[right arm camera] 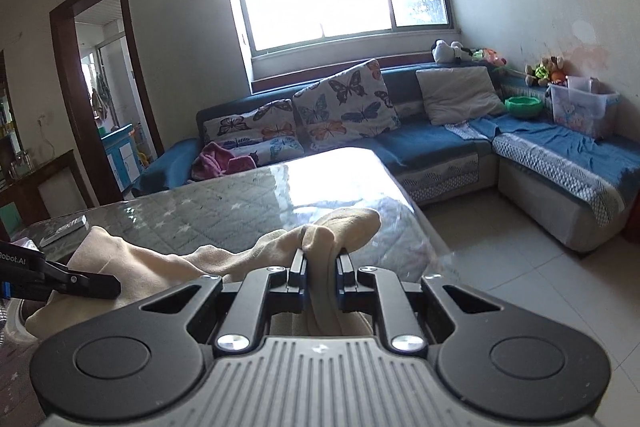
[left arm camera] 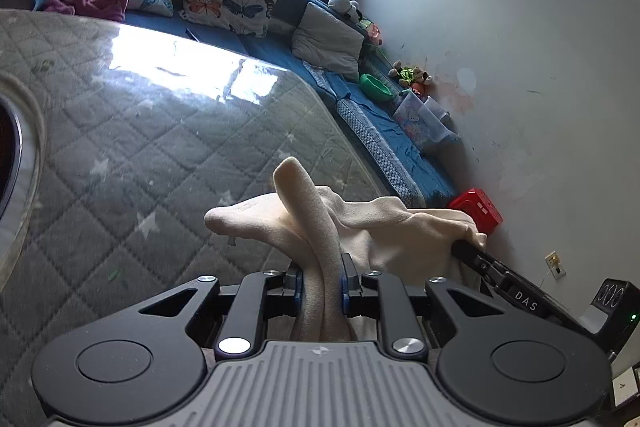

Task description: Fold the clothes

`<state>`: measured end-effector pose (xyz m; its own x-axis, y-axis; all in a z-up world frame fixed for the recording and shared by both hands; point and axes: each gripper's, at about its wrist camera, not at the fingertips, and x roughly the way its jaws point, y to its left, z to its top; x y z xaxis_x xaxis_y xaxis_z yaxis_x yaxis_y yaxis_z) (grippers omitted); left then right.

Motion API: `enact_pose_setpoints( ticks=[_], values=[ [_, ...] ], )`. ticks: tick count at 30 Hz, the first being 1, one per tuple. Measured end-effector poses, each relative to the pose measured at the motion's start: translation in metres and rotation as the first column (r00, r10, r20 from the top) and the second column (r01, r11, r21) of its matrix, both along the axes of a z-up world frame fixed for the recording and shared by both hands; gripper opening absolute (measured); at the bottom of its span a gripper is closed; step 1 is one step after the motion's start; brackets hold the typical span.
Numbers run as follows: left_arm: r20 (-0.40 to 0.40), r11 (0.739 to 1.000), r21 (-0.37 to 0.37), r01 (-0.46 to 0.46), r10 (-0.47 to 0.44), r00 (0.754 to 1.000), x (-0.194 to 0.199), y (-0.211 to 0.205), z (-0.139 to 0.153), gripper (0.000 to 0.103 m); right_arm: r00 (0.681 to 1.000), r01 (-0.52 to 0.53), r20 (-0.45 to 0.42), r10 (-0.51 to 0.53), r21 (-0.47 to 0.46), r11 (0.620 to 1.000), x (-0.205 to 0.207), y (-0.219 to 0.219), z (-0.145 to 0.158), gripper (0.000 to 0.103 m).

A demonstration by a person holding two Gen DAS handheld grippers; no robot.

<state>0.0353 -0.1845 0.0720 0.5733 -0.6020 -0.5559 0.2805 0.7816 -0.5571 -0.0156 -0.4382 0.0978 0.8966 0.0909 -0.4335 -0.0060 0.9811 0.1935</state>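
A cream fleece garment (left arm camera: 384,227) is held up over the near end of the glass-topped table (left arm camera: 140,147). My left gripper (left arm camera: 322,281) is shut on a bunched edge of it, and a fold sticks up between the fingers. My right gripper (right arm camera: 321,277) is shut on another bunched edge of the same garment (right arm camera: 168,263). The right gripper shows at the right of the left wrist view (left arm camera: 472,253), pinching the cloth. The left gripper shows at the left of the right wrist view (right arm camera: 80,281), also on the cloth. The garment sags between the two.
The table (right arm camera: 240,203) has a grey quilted star-pattern cover under glass, with a remote (right arm camera: 66,227) on its far left. A blue L-shaped sofa (right arm camera: 440,143) with butterfly cushions, a pink garment (right arm camera: 218,163), a green bowl and a plastic box stands behind. A red box (left arm camera: 476,211) sits by the wall.
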Motion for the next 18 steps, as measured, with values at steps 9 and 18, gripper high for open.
enact_pose_setpoints(
  ticks=[9, 18],
  values=[
    [0.008, 0.999, 0.046, 0.000, 0.000, 1.000, 0.033, -0.023, -0.001, 0.018, 1.000, 0.004, -0.002, -0.004, -0.057, 0.998, 0.044, -0.009, 0.011, 0.012],
    [0.024, 0.991, 0.133, 0.022, -0.026, 0.999, 0.042, -0.043, -0.010, 0.018, 0.999, 0.002, -0.036, -0.005, -0.084, 0.996, 0.061, -0.012, -0.004, 0.012]
  ],
)
